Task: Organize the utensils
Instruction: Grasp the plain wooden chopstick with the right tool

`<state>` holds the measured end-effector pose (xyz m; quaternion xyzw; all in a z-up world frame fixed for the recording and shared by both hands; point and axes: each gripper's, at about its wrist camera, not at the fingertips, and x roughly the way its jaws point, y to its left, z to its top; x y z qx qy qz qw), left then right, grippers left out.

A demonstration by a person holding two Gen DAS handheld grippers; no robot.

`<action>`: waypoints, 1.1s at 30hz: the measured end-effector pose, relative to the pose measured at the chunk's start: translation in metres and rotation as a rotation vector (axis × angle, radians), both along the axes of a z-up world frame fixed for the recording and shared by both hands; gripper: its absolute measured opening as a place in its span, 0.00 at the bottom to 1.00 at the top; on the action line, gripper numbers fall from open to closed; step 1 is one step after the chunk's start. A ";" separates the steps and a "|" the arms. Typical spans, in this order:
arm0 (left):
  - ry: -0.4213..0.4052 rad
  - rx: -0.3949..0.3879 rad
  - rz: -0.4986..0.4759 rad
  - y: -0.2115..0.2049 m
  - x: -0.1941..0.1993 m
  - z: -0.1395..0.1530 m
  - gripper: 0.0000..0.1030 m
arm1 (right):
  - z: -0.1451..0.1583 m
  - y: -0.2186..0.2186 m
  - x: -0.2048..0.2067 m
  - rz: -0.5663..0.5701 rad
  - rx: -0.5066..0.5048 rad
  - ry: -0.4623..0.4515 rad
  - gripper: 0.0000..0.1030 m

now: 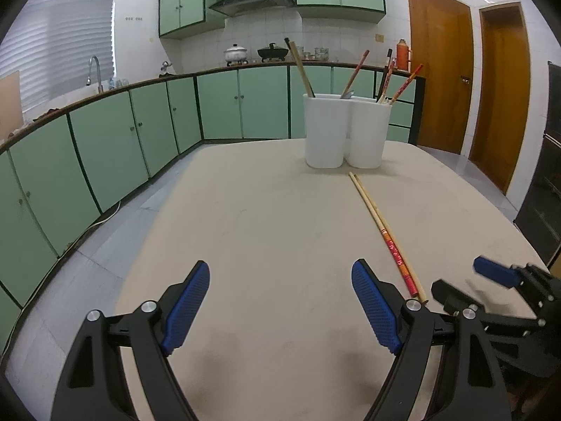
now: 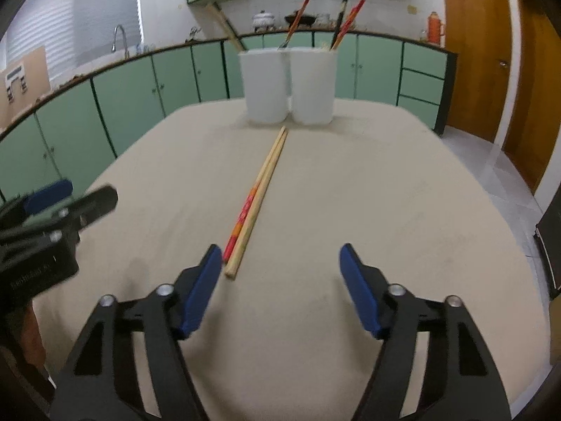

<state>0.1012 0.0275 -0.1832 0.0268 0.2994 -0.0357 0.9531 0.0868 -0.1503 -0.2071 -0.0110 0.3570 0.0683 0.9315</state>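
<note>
Two white utensil holders (image 1: 345, 131) stand side by side at the far end of the beige table (image 1: 263, 228), with several chopsticks and a metal utensil standing in them. They also show in the right wrist view (image 2: 289, 86). A pair of chopsticks (image 1: 385, 236), one plain wood and one red-patterned, lies on the table in front of the holders; it shows in the right wrist view too (image 2: 257, 200). My left gripper (image 1: 280, 303) is open and empty, left of the pair. My right gripper (image 2: 280, 286) is open and empty, its left finger (image 2: 201, 294) beside the pair's near ends.
Green cabinets and a counter with sink (image 1: 94, 73), pots and a red thermos (image 1: 403, 54) run behind the table. Wooden doors (image 1: 438, 80) stand at the right. The right gripper shows in the left wrist view (image 1: 498, 280); the left one shows in the right wrist view (image 2: 59, 207).
</note>
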 end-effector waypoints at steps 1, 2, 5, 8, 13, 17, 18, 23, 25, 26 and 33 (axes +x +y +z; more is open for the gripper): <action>0.000 -0.001 0.001 0.001 0.000 0.000 0.79 | -0.002 0.002 0.001 0.008 0.001 0.014 0.56; 0.001 -0.003 0.001 0.002 0.000 0.000 0.79 | -0.003 0.003 0.003 0.012 0.002 0.025 0.55; -0.002 -0.006 0.001 0.004 0.001 0.000 0.79 | -0.007 0.009 0.004 0.030 -0.007 0.049 0.49; -0.004 -0.011 -0.001 0.005 0.002 -0.001 0.79 | -0.007 0.014 0.005 0.042 -0.028 0.049 0.46; -0.006 -0.015 -0.009 0.005 0.003 -0.003 0.79 | -0.007 0.018 0.007 0.054 -0.043 0.049 0.29; -0.007 -0.021 -0.008 0.007 0.002 -0.003 0.79 | -0.006 0.016 0.008 0.068 -0.050 0.046 0.11; -0.008 -0.022 -0.007 0.007 0.002 -0.003 0.79 | -0.006 0.013 0.010 0.065 -0.042 0.050 0.10; -0.008 -0.022 -0.008 0.006 0.002 -0.003 0.79 | -0.004 -0.007 0.010 0.045 0.021 0.063 0.10; -0.009 -0.019 -0.012 0.004 0.002 -0.002 0.79 | -0.004 -0.013 0.007 0.041 0.049 0.061 0.14; -0.010 -0.017 -0.013 0.003 0.002 -0.002 0.79 | -0.004 -0.013 0.007 0.043 0.055 0.063 0.14; -0.015 -0.011 -0.025 -0.001 0.001 0.001 0.79 | -0.006 -0.015 0.009 0.051 0.080 0.059 0.19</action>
